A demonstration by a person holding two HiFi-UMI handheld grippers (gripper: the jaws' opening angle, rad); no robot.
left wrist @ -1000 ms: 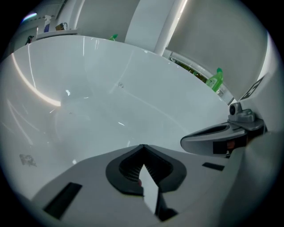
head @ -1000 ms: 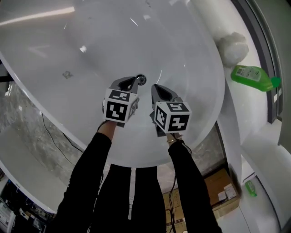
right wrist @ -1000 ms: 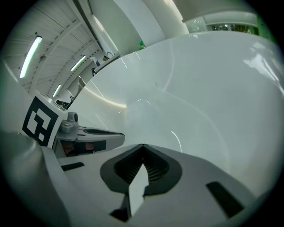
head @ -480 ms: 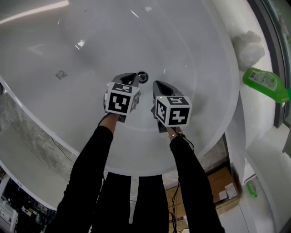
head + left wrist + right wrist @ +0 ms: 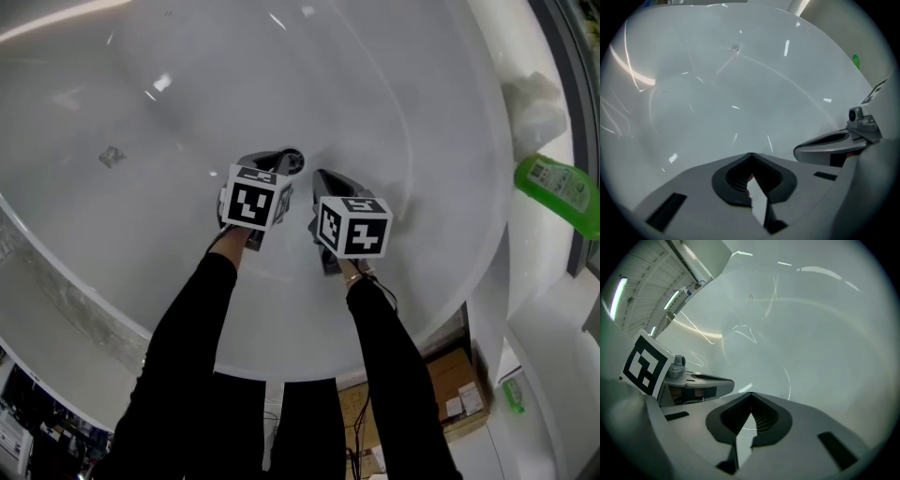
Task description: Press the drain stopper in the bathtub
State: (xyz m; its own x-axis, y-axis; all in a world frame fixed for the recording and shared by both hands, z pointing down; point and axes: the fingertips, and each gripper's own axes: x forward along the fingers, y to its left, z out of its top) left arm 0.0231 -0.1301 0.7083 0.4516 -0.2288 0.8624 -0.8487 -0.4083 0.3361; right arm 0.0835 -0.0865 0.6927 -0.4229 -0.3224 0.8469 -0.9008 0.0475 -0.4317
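The round metal drain stopper [image 5: 294, 160] sits on the floor of the white bathtub [image 5: 394, 84]. My left gripper [image 5: 277, 158] reaches down into the tub, its tip right beside the stopper's left edge, and I cannot tell if they touch. In the left gripper view, the jaws of that gripper [image 5: 750, 155] meet with nothing between them. My right gripper [image 5: 322, 175] hangs a little to the right of the stopper and nearer to me. It is also shut and empty in the right gripper view [image 5: 751, 394]. The stopper is not visible in either gripper view.
A green bottle [image 5: 561, 193] and a white crumpled cloth [image 5: 536, 108] lie on the ledge at the tub's right. A cardboard box [image 5: 457, 392] and a small green bottle [image 5: 512, 395] sit on the floor below. The tub's rim [image 5: 112, 323] curves across the lower left.
The head camera has shifted, so the tub and the ledge things slid right and up. Both grippers stay side by side at the stopper, the left tip slightly closer to it.
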